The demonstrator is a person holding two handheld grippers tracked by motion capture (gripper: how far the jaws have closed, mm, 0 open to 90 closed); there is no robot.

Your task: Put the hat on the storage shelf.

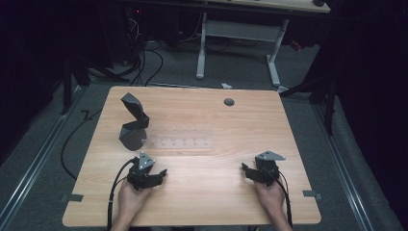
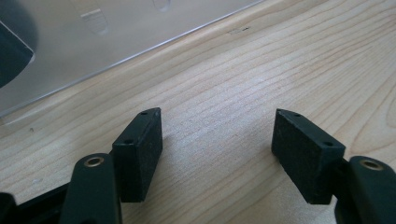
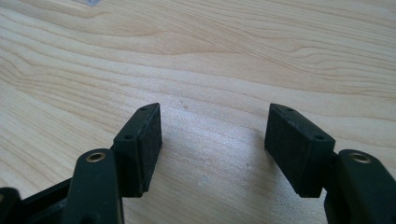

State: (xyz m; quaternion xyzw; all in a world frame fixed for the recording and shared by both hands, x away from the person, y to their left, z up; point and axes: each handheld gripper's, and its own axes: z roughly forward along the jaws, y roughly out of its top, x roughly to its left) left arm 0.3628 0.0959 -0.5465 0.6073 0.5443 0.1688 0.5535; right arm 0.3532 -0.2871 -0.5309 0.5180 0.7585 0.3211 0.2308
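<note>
Both at rest low over the wooden table (image 1: 202, 192), jaws spread wide, nothing between them: left gripper (image 1: 161, 174), right gripper (image 1: 245, 169). Clear plastic rack (image 1: 180, 142) just ahead of the left one, beside the dark angular stand (image 1: 133, 122). Best approached slowly from the left, jaws squared to the rack's edge, right held ready to steady.

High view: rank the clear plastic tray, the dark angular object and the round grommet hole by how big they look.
1. clear plastic tray, the widest, though faint.
2. dark angular object, about as large in area; I can't rank these two firmly.
3. round grommet hole, clearly smallest.
</note>
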